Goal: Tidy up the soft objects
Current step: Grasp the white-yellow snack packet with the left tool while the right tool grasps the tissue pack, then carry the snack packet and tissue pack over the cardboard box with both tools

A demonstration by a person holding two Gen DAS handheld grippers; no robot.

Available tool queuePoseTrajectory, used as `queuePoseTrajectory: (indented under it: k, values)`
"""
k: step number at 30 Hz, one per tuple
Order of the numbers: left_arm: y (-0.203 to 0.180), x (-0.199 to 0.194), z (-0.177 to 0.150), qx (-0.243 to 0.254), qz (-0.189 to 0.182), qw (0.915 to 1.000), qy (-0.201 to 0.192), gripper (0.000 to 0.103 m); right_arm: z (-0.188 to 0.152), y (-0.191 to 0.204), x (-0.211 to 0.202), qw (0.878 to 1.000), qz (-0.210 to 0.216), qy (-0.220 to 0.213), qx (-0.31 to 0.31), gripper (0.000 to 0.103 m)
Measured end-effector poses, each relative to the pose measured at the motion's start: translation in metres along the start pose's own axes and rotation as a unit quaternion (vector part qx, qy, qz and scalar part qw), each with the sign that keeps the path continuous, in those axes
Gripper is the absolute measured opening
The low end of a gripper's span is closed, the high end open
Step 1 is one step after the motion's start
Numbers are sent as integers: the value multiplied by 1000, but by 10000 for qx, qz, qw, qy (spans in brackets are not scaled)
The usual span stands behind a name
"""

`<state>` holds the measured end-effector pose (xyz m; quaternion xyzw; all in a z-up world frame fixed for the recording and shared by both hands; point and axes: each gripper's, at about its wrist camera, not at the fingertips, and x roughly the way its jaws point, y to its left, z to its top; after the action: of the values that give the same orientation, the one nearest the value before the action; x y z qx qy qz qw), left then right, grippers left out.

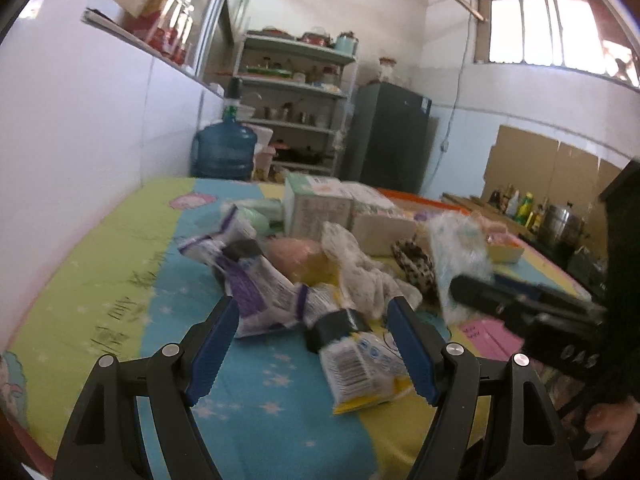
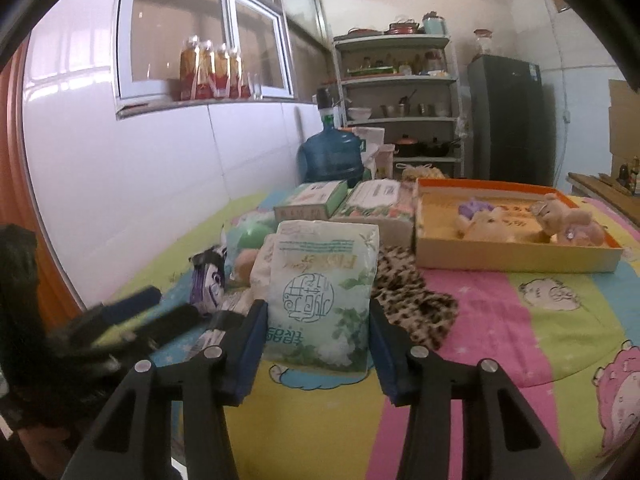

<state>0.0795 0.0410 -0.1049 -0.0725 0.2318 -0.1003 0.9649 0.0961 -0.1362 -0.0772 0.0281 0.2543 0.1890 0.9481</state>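
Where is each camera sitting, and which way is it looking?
Left wrist: on the left gripper, looking along its open fingers at crinkled packets; the right gripper shows too.
Right wrist: on the right gripper, its fingers hugging a white tissue pack, facing the orange tray; the left gripper shows blurred.
Both share the leopard cloth, blue water jug and shelves.

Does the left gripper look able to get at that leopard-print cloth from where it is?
Probably not directly. The left gripper is open over the purple-and-white packets, and a white lacy cloth lies between it and the leopard-print cloth. The right gripper also crowds that side.
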Motion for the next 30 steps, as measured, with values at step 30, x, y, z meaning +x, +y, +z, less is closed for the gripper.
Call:
queuePoseTrajectory:
  k: [30]
  values:
    - [-24, 34, -11, -211, -118, 9976, 649, 47, -8, -33, -12, 9987, 271, -96, 424, 49]
